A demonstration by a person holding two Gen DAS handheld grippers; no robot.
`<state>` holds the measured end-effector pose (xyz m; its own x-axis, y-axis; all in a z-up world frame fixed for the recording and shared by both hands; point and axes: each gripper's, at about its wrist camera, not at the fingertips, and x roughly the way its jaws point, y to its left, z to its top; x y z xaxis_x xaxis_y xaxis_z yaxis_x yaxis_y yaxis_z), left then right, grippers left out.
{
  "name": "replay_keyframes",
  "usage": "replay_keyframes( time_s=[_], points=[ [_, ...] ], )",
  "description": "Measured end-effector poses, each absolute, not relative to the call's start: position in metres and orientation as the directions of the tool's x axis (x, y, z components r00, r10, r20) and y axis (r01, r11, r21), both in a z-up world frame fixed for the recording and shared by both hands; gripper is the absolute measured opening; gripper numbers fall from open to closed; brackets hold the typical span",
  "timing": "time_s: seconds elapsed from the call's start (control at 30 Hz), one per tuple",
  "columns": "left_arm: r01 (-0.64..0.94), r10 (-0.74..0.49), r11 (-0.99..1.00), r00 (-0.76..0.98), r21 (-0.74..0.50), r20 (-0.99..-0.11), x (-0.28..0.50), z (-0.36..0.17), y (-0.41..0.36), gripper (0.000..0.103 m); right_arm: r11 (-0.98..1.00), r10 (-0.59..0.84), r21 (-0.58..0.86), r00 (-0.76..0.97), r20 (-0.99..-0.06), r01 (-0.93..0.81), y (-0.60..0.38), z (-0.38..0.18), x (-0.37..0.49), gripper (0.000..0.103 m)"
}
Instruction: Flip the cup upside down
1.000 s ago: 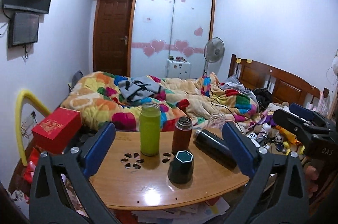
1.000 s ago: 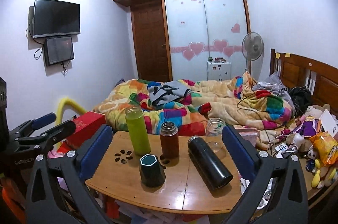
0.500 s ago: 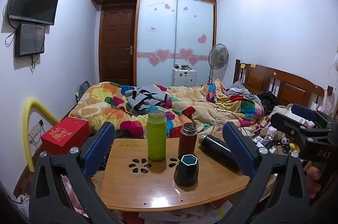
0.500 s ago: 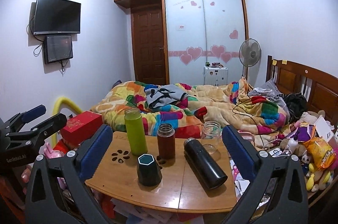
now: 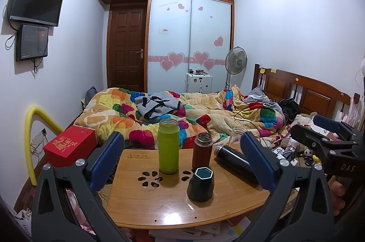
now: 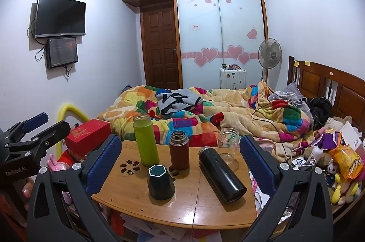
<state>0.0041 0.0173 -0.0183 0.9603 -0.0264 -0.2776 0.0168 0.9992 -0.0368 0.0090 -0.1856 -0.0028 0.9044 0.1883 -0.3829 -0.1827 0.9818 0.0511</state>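
Note:
A dark green cup [image 5: 201, 185] with a hexagonal white-rimmed mouth stands upright near the front of the small wooden table [image 5: 159, 207]. It also shows in the right wrist view [image 6: 160, 182]. My left gripper [image 5: 182, 164] is open and empty, held back from the table with the cup between its blue pads and well beyond them. My right gripper [image 6: 180, 164] is open and empty too, equally far back. Each gripper shows at the edge of the other's view.
On the table stand a green bottle [image 5: 168, 146], a brown flask [image 5: 202, 150] and a glass jar [image 6: 228, 139]; a black flask [image 6: 221, 173] lies on its side. Behind is a bed with a colourful quilt [image 5: 182, 116]. A red box [image 5: 70, 146] sits left, clutter [image 6: 337, 162] right.
Both grippers have drawn back and tilted up a little, so the table sits lower and farther in both views. The cup and bottles have not moved.

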Motion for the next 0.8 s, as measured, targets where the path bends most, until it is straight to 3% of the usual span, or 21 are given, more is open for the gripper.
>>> replay_keyframes(
  time_s=[0.8],
  points=[
    [0.024, -0.035, 0.999, 0.960, -0.042, -0.277, 0.0064, -0.0208, 0.0133, 0.103, 0.982, 0.188, 0.055, 0.904, -0.383, -0.181, -0.1883, -0.0048, 0.0115, 0.103]
  ],
)
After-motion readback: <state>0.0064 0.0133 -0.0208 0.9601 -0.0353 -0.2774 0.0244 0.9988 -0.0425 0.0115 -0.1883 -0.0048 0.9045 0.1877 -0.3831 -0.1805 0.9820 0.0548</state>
